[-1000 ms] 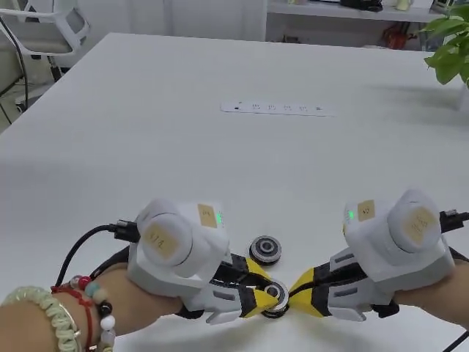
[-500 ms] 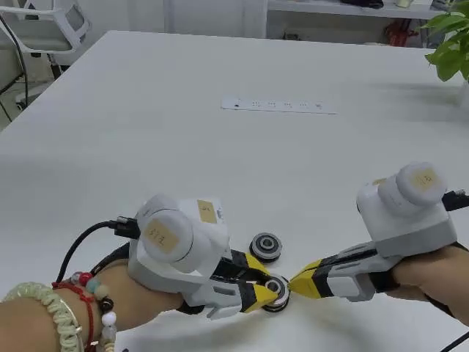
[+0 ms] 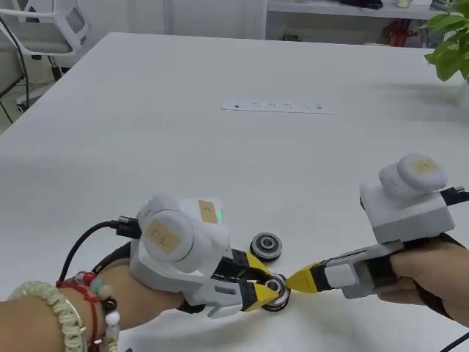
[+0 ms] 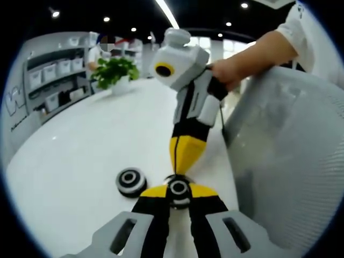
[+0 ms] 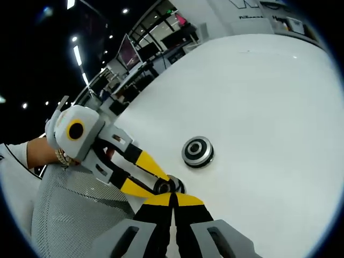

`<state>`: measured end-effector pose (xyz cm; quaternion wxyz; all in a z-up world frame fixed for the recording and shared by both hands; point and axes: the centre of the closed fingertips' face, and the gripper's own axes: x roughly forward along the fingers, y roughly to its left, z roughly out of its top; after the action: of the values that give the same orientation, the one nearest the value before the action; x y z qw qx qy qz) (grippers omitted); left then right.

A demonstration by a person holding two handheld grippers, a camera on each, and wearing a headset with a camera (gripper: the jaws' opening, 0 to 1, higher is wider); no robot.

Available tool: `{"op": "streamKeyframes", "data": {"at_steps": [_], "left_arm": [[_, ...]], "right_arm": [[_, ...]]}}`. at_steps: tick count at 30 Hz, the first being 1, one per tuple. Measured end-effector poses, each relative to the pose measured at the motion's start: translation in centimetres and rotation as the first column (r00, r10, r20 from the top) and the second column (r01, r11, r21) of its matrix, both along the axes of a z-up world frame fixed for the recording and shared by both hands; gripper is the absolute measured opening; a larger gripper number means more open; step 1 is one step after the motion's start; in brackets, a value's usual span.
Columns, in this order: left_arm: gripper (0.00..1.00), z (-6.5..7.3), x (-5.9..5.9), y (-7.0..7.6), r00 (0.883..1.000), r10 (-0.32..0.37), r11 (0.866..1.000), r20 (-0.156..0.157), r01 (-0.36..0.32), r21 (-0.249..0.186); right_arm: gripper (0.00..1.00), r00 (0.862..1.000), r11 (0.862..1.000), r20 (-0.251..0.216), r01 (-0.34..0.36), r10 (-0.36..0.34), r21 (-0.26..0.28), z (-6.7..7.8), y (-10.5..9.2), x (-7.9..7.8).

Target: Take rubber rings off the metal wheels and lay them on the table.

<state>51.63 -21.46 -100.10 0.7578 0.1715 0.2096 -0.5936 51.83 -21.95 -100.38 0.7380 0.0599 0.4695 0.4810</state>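
Head view: we see a white table [image 3: 146,132]. The left gripper [image 3: 270,287] is low near its front edge, jaws clamped on a small metal wheel, the held wheel [image 3: 277,287]. The right gripper [image 3: 295,281] comes in from the right with its yellow tips pressed together, and the tip point is right at the held wheel's side. We cannot tell from here whether it touches. A second one, the free wheel [image 3: 266,246], lies flat on the table just behind the left gripper. A white power strip [image 3: 278,107] sits well beyond, mid-table. A beaded bracelet [image 3: 80,312] is on the left wrist, and plant leaves [image 3: 448,48] show top right.

Left gripper view: our own jaws hug the held wheel [image 4: 179,189], one yellow tip on each side. The right gripper [image 4: 183,164] points down at it from above, jaws together, tip meeting the wheel's far rim. The free wheel [image 4: 131,180] rests to the left, apart from both grippers, with a black rubber ring [image 4: 131,193] on its rim.

Right gripper view: our own jaws are together, with just a thin seam between them. The tip is at the held wheel [image 5: 171,186], which the left gripper [image 5: 160,181] pinches. We cannot tell whether the tip has caught any rubber. The free wheel [image 5: 198,151] lies flat just beyond.
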Motion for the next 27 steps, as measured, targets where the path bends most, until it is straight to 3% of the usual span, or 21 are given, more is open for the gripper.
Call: {"op": "streamKeyframes", "data": {"at_steps": [9,15,16,17,18,19,20,21,24,26,27], "left_arm": [[0.13,0.0,0.0,0.0,1.000,-0.001,1.000,0.001,0.001,0.000],[0.13,0.0,0.0,0.0,1.000,-0.001,1.000,0.000,0.001,0.000],[0.13,0.0,0.1,0.0,1.000,0.000,1.000,0.001,0.000,-0.001],[0.13,0.0,0.1,0.0,1.000,0.000,1.000,0.001,0.000,-0.001],[0.13,0.0,0.1,0.0,1.000,0.001,1.000,0.000,-0.001,-0.001],[0.13,0.0,0.1,0.0,1.000,0.003,1.000,-0.001,-0.003,-0.002],[0.13,0.0,0.1,0.0,1.000,0.002,1.000,0.000,-0.002,-0.001],[0.13,0.0,0.1,0.0,1.000,0.002,1.000,0.000,-0.002,-0.001],[0.13,0.0,0.1,0.0,1.000,0.005,1.000,-0.006,-0.005,-0.005],[0.14,0.0,0.1,0.1,1.000,0.002,1.000,-0.020,-0.002,-0.015],[0.14,0.1,0.1,0.1,0.999,0.010,1.000,-0.045,-0.011,-0.020]], "right_arm": [[0.00,1.000,1.000,0.002,-0.014,0.014,0.014,0.2,0.5,0.0],[0.00,1.000,0.998,-0.011,-0.024,0.025,0.055,0.8,1.1,-0.3],[0.00,0.997,0.991,-0.031,-0.060,0.064,0.119,1.7,1.8,-1.0],[0.00,0.999,0.981,-0.024,-0.017,0.022,0.195,2.9,2.8,-0.4],[0.00,0.999,0.984,-0.044,-0.005,0.013,0.179,3.0,2.7,-0.5],[0.00,0.998,0.996,0.032,-0.052,0.050,0.077,1.7,1.9,-0.3],[0.00,0.997,0.995,0.059,-0.054,0.049,0.080,1.7,2.2,-0.2],[0.00,0.998,0.995,0.024,-0.055,0.053,0.078,1.6,2.2,-0.5],[0.00,1.000,0.997,-0.007,-0.013,0.014,0.077,1.4,1.5,0.1],[0.00,1.000,0.998,-0.007,-0.001,0.001,0.055,1.0,1.1,0.3],[0.00,1.000,0.999,-0.008,0.005,-0.005,0.043,0.8,1.0,0.4]]}}
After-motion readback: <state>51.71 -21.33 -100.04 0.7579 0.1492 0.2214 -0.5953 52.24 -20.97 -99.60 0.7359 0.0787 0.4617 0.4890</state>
